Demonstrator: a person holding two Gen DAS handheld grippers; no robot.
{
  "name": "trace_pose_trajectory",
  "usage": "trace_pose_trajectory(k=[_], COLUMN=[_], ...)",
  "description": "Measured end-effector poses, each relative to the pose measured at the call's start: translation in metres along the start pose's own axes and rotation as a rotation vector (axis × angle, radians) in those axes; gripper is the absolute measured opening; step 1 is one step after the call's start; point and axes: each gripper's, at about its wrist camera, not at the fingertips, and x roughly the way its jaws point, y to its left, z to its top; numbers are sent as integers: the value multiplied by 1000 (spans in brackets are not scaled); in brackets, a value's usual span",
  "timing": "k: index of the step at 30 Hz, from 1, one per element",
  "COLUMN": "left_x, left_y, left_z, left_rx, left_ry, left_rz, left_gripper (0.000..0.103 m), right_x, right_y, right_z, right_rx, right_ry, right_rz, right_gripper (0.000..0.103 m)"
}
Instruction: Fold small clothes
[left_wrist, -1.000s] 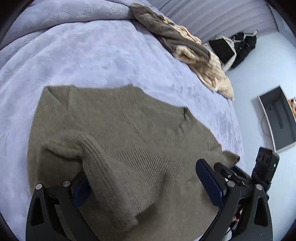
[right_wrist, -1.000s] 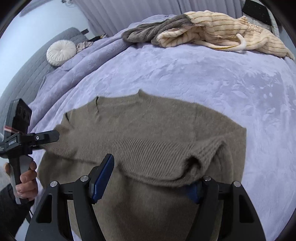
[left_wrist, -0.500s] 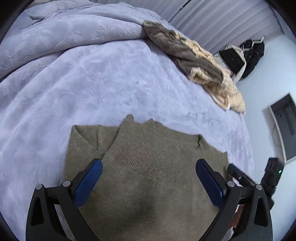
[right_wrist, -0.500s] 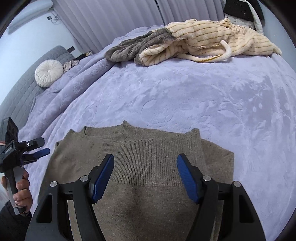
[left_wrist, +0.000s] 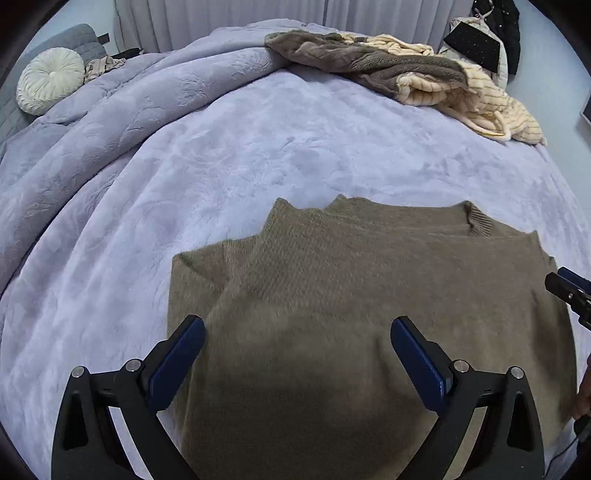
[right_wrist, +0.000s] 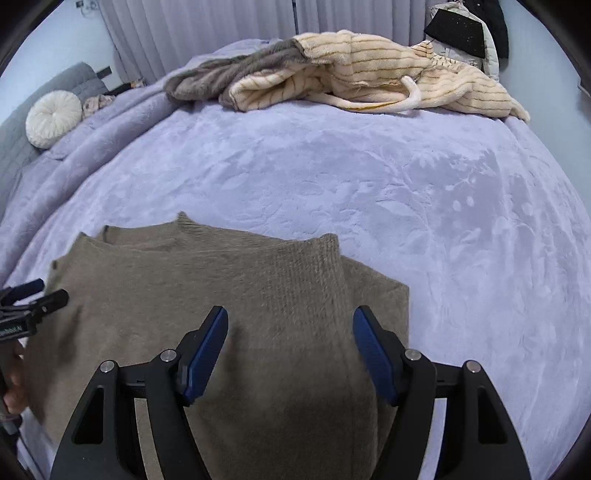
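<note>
An olive-green knit sweater (left_wrist: 369, 295) lies folded on the lavender bed cover, its ribbed hem turned up over the body; it also shows in the right wrist view (right_wrist: 221, 288). My left gripper (left_wrist: 297, 354) is open and empty above the sweater's near part. My right gripper (right_wrist: 290, 350) is open and empty above the sweater's right half. The right gripper's tip shows at the right edge of the left wrist view (left_wrist: 567, 291). The left gripper shows at the left edge of the right wrist view (right_wrist: 33, 299).
A pile of cream striped and grey-brown fleece clothes (right_wrist: 351, 74) lies at the far side of the bed (right_wrist: 406, 192); it also shows in the left wrist view (left_wrist: 406, 77). A round white cushion (left_wrist: 50, 79) sits far left by a grey headboard. Dark items hang at the back right.
Both grippers let go of the sweater's folded part and opened. They pulled back and up; the fold now lies flat on the sweater.
</note>
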Motion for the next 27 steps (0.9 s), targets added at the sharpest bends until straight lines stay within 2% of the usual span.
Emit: trace_pose_trajectory(k=[3,6,9,10,12,15,18,20,22,24,26,27], left_x=[-26,-37,-27,-20,-19,-33,-51,-61,-69,-62,-42,-36], left_y=[-21,-45,-49,-46,-30,-7,1,-10,-28,-46,-48,-42], left_z=[-37,-63,-81,-85,-96,-106,-110,-114,-119,-127,-137,-142], left_rx=[25,47,48,45,31,0,-46,-59,-38,8,40,29], left_ry=[-25,-48,-20,2,-6,-5,-7,-19,-40,-25,29,49], left_rz=[-32,-28,36,55,50,12,24,-34,-62,-34,39,39], left_gripper=[101,101,101,101,101,101,101,101,101,101,101,102], right_x=[-31,-44,-32,-28,-22,-37,-59,-75,-83,-78,-63,-55], right_y=[24,61,88,91,79,40,19,29,51,73,84,81], right_z=[-29,-62,-86,-93,-105,-110,-110,-112,-118,-128,-141,-148], right_rx=[-59,-157,-249,-262,-265,-173,-96,-99,-122,-162,-206,-215], right_ry=[-39,-53,-16,4,17,6,6,-30,-47,-31,15,38], right_rz=[27,42,14,-12,-45,-61,-88,-82,-20,27,-4,-28], right_gripper=[75,77,77,77,77,78,78,78,78,79,79,78])
